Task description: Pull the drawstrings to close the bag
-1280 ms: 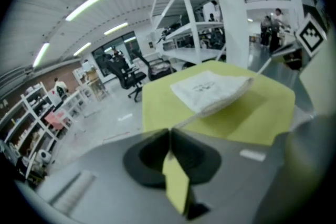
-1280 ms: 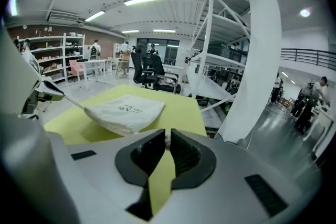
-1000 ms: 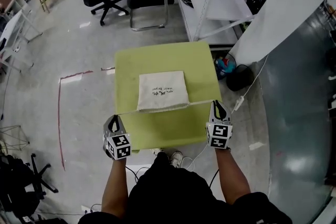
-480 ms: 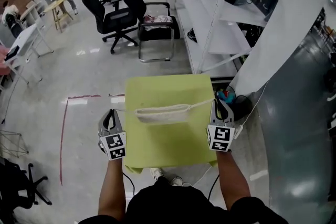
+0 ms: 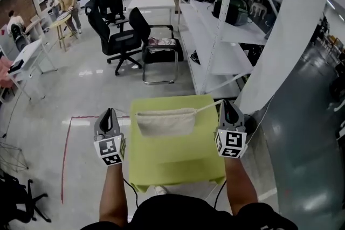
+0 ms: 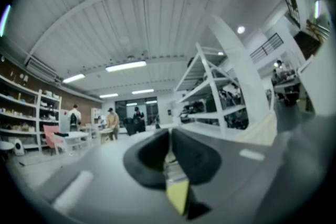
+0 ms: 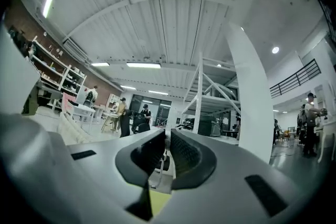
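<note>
A cream cloth bag [image 5: 166, 122] hangs in the air above the yellow-green table [image 5: 178, 161], its mouth gathered along the top. A drawstring runs from each top corner to a gripper. The right drawstring [image 5: 209, 106] is taut up to my right gripper [image 5: 227, 104], which is shut on it. My left gripper [image 5: 109, 112] stands level with it on the other side, shut on the thin left drawstring [image 5: 126, 114]. In the left gripper view the jaws [image 6: 169, 136] are pressed together and the bag [image 6: 262, 131] shows at the right. In the right gripper view the jaws [image 7: 167, 139] stand nearly together.
White metal shelving [image 5: 215, 24] stands behind the table at the right, beside a large white slanted pillar [image 5: 280, 40]. Black office chairs [image 5: 121, 40] and a metal-framed chair [image 5: 160, 56] are on the floor beyond. People stand at desks in the far left background.
Both grippers have risen and lifted the bag off the table by its drawstrings. The bag went from lying flat to hanging with its mouth gathered. The head view has tilted up.
</note>
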Available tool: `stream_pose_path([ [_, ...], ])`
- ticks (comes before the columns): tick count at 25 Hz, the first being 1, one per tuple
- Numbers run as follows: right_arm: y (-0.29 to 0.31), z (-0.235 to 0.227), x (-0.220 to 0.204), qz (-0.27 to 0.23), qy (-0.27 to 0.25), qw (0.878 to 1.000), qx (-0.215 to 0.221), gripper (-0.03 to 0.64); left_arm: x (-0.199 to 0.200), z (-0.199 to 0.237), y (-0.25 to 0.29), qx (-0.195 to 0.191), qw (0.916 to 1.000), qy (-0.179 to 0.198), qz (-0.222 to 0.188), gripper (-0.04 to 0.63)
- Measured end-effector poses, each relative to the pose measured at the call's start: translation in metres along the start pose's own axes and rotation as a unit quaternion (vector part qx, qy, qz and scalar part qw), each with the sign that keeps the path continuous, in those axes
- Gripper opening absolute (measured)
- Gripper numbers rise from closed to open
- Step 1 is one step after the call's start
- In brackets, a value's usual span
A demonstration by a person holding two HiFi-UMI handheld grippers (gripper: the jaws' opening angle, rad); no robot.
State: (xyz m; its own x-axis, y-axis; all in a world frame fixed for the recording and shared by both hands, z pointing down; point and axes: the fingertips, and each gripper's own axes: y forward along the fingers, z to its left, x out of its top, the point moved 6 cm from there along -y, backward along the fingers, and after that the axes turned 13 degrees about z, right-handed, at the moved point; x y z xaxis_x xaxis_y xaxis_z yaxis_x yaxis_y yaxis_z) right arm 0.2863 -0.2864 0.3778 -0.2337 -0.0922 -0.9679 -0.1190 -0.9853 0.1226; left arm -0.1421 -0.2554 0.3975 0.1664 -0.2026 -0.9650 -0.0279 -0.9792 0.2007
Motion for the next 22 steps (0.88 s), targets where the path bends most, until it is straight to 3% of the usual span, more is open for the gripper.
stream_pose_path([
  [5,-0.002,-0.013,0.014,-0.012,0.008,1.000,-0.023,0.034,0.010,0.019,-0.001,0.023,0.9996,-0.016,-0.008,0.023],
  [10,0.002,-0.027,0.019,-0.021,0.021,0.998,-0.057,0.034,0.003,0.039,0.009,0.058,0.9971,-0.034,0.036,0.025],
  [14,-0.002,-0.047,0.015,-0.021,0.072,0.993,-0.091,0.034,0.006,0.052,0.007,0.068,0.9968,-0.037,0.022,0.026],
  [17,-0.005,-0.056,0.020,-0.028,0.077,0.991,-0.108,0.034,0.009,0.062,0.003,0.073,0.9965,-0.037,0.012,0.026],
  [22,-0.008,-0.071,0.020,-0.038,0.117,0.985,-0.119,0.034,-0.006,0.088,0.000,0.071,0.9936,-0.088,0.007,0.026],
])
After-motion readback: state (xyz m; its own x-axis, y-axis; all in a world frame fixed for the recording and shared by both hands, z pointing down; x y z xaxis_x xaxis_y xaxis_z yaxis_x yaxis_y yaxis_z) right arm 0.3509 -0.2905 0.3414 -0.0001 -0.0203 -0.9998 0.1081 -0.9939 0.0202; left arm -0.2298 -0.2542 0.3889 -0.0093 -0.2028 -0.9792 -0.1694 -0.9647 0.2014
